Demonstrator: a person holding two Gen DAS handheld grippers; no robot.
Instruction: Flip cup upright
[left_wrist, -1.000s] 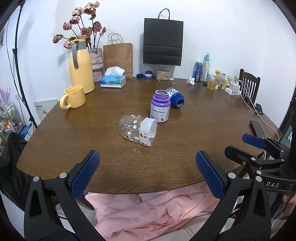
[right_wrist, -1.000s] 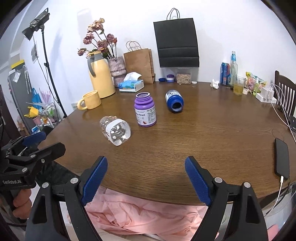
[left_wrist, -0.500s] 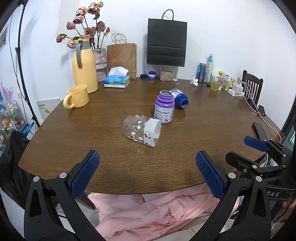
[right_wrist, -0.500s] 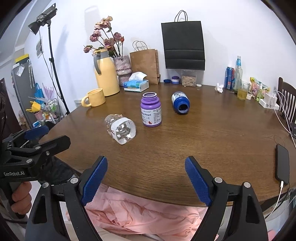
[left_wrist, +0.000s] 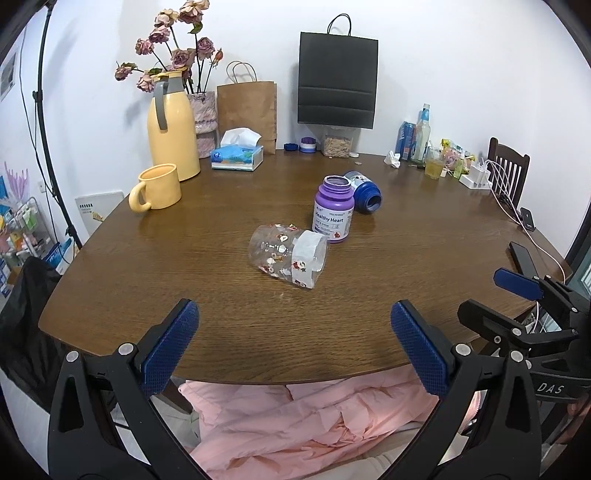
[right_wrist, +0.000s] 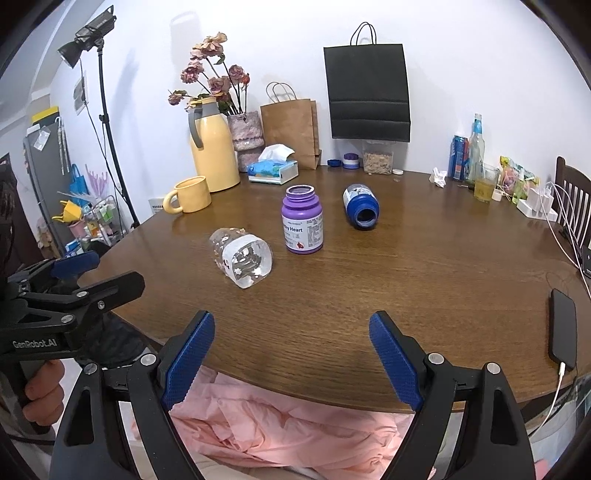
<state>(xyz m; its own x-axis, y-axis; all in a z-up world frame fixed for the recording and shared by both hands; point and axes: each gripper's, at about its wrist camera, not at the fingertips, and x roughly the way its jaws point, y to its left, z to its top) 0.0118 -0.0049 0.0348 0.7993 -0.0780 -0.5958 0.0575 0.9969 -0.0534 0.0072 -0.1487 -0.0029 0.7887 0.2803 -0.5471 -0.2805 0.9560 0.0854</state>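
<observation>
Brown wooden table (left_wrist: 229, 325) ahead: the clear cup (left_wrist: 288, 255) lies on its side, well beyond my jaws. Both the left gripper (left_wrist: 293, 345) and right gripper (right_wrist: 291, 356) are spread, empty. I judge approach comes next.

Left gripper (left_wrist: 293, 345): black plastic frame, two fingers faced with blue cross-hatched pads (left_wrist: 168, 345), silver screws at the joints. White lettering "GenRobot.AI" on its side, seen from the right wrist view. Right gripper (right_wrist: 291, 360): same build, blue pads (right_wrist: 395, 363), silver screws; white letters "DAS" on its side.
</observation>
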